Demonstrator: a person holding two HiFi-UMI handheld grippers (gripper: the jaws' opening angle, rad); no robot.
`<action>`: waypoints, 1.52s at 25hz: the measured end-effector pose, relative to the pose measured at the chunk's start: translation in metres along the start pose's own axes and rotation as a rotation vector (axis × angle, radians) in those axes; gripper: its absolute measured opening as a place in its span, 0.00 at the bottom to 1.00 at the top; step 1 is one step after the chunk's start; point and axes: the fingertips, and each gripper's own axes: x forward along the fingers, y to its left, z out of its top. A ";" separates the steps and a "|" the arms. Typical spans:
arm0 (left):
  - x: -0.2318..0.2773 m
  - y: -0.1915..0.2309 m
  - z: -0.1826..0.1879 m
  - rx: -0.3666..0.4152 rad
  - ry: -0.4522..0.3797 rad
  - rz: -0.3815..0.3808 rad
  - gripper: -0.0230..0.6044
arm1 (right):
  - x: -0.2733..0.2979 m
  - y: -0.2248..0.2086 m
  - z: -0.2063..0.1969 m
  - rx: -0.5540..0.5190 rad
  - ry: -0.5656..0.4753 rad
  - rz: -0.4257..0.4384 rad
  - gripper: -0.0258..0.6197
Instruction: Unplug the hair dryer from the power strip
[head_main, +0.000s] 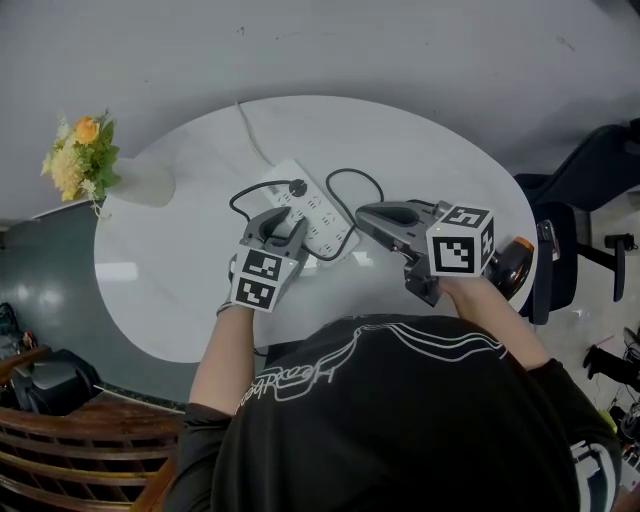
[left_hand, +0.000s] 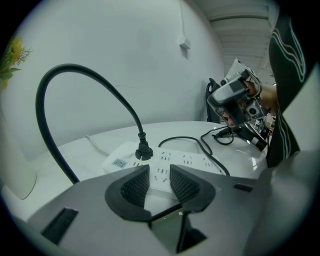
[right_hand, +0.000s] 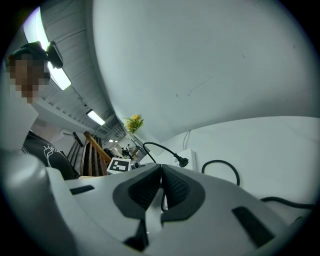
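Our left gripper (left_hand: 160, 172) hangs spread and empty over the near edge of the power strip (left_hand: 197, 162); right gripper (right_hand: 161, 172) pressed together, empty. Beyond, the plug (left_hand: 144, 152) sits seated in the strip. We judge this the approach; next, left jaws must straddle the plug and pull upward.

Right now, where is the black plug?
In the head view, the black plug sits in the far end of the white power strip, near the middle of the table, just ahead of the left tongs.
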 end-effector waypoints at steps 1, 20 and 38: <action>0.000 0.000 0.000 -0.004 0.000 0.002 0.23 | 0.001 -0.001 0.000 0.003 0.001 0.000 0.04; 0.001 -0.001 0.001 -0.027 0.003 -0.005 0.22 | 0.063 -0.019 0.016 -0.409 0.049 -0.058 0.04; 0.002 0.007 0.000 -0.016 0.022 -0.007 0.14 | 0.127 -0.036 0.010 -0.666 0.186 -0.093 0.16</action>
